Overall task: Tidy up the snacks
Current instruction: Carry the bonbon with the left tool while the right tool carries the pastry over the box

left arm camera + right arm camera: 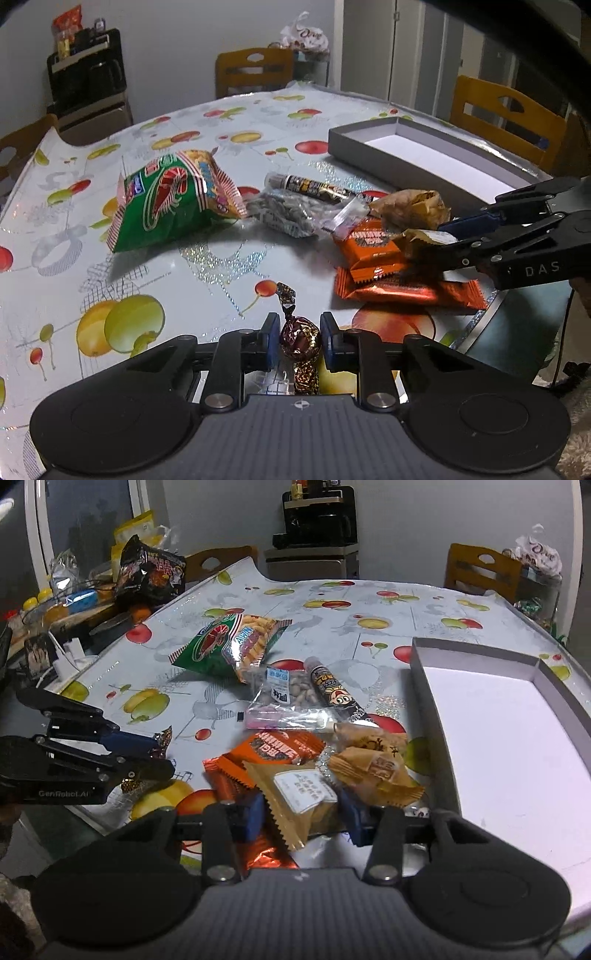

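Note:
My left gripper (300,343) is shut on a foil-wrapped chocolate candy (300,341) near the table's front edge; it also shows in the right wrist view (147,755). My right gripper (303,810) is shut on a tan snack packet (301,794) that lies over orange wafer packs (284,747); in the left wrist view it (424,240) comes in from the right. A green shrimp-cracker bag (173,201), a clear nut bag (291,694) and a dark stick pack (332,692) lie mid-table. An open grey box (498,738) stands at the right.
The fruit-print table (110,277) has wooden chairs (506,118) around it. A cluttered side counter with a black snack bag (149,572) stands at the left in the right wrist view. Another tan pastry packet (376,771) lies beside the box.

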### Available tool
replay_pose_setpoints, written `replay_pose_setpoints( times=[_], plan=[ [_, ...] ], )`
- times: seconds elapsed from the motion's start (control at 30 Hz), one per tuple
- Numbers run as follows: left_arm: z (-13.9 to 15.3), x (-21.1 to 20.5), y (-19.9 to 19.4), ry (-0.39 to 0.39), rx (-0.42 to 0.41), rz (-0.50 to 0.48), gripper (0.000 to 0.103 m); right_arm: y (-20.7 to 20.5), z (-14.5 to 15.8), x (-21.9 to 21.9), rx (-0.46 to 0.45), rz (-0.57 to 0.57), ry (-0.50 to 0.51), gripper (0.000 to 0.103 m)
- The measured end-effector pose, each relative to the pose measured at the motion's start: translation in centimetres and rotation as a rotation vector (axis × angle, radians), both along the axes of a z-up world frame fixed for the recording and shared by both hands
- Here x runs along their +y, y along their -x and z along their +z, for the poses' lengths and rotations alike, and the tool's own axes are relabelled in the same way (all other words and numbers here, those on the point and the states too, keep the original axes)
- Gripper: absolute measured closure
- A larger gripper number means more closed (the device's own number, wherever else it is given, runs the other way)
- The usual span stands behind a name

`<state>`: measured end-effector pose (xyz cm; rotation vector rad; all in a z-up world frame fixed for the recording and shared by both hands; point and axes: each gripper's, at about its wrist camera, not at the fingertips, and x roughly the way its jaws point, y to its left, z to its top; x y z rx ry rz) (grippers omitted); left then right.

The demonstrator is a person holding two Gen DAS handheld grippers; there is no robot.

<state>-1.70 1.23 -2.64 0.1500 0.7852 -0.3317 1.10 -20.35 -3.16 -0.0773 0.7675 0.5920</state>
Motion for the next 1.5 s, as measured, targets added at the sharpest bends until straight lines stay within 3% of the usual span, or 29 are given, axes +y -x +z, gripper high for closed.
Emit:
replay_pose_setpoints(
  times=[0.37,0.8,1.17,1.5],
  plan=[
    [1.7,-1.2,-0.3,-0.011,-0.054,-0.033,0.078,1.0,2.1,-1.4,-0.045,0.021,-0.096,0.063],
    [3.8,-5.9,-2.6,-0.015,-0.145,-0.137,0.078,2.6,4.8,-5.0,-0.13,-0.039,-0.182,0.064],
    [3.7,-12.6,-4.6,0.059,-0.155,-0.253,0.078,2.8,4.7,-11.8,-0.166,-0.253,-0.173,0.064],
    [3.1,-18.6,-5.6,0.052,-0.165,-0.354,0.078,3.6,4.7,-17.1,-0.249,-0.423,-0.123,0.064]
  ],
)
